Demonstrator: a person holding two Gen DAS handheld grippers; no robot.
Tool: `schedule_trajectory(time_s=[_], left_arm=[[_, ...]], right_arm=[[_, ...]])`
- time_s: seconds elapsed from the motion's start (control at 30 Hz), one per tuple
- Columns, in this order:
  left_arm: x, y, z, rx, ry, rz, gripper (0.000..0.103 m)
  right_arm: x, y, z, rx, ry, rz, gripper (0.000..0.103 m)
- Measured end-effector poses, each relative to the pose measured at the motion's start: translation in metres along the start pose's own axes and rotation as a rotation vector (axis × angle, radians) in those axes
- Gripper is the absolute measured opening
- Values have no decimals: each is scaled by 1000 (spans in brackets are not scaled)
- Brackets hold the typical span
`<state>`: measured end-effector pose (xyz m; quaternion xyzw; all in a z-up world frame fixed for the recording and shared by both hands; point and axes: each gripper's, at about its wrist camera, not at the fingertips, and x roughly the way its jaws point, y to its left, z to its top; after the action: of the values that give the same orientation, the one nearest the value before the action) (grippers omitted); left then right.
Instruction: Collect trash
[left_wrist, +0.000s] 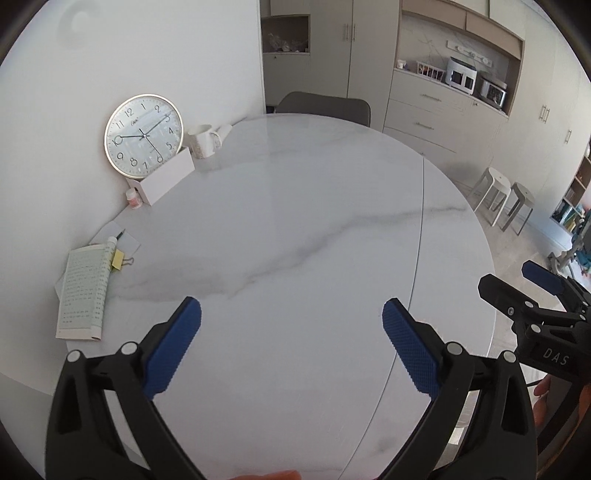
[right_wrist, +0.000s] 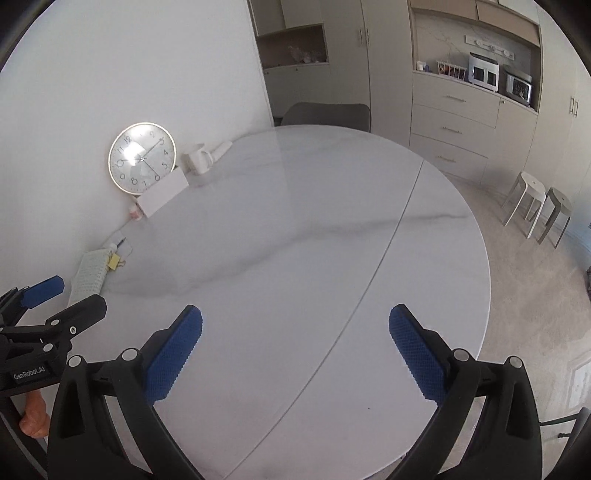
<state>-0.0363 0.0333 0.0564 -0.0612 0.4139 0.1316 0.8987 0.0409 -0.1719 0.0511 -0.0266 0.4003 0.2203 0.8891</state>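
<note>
while no obvious trash lies on the marble table (left_wrist: 295, 221), the likeliest scraps sit at its left edge: a booklet (left_wrist: 83, 291), yellow clip (left_wrist: 118, 259) and small bottle (left_wrist: 133, 198). left gripper (left_wrist: 291, 321) gapes empty; right gripper (right_wrist: 295, 328) likewise. swing left, come low, pinch one piece cleanly, spare the clock (left_wrist: 143, 134).
</note>
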Motion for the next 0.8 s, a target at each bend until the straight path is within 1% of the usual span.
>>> schedule_trajectory(time_s=[0.1, 0.17, 0.27, 0.4, 0.53, 0.7, 0.8], left_arm=[[-8, 9, 18, -9, -43, -25, 94], [-13, 7, 29, -19, -64, -53, 94], [-19, 1, 37, -31, -95, -70, 94], [-22, -7, 44, -40, -97, -81, 94], [-17, -15, 39, -50, -77, -81, 95], [-5, -29, 26, -51, -22, -100, 95], [-2, -40, 20, -38, -11, -97, 95]], right_arm=[[-13, 8, 18, 4, -42, -20, 101], [-22, 9, 27, 10, -68, -34, 101], [-34, 4, 39, 16, -99, -58, 101], [-42, -5, 53, 2, -118, -78, 101], [-38, -17, 56, -3, -105, -90, 101], [-24, -29, 44, -5, -44, -93, 101], [-20, -36, 35, 5, -18, -90, 101]])
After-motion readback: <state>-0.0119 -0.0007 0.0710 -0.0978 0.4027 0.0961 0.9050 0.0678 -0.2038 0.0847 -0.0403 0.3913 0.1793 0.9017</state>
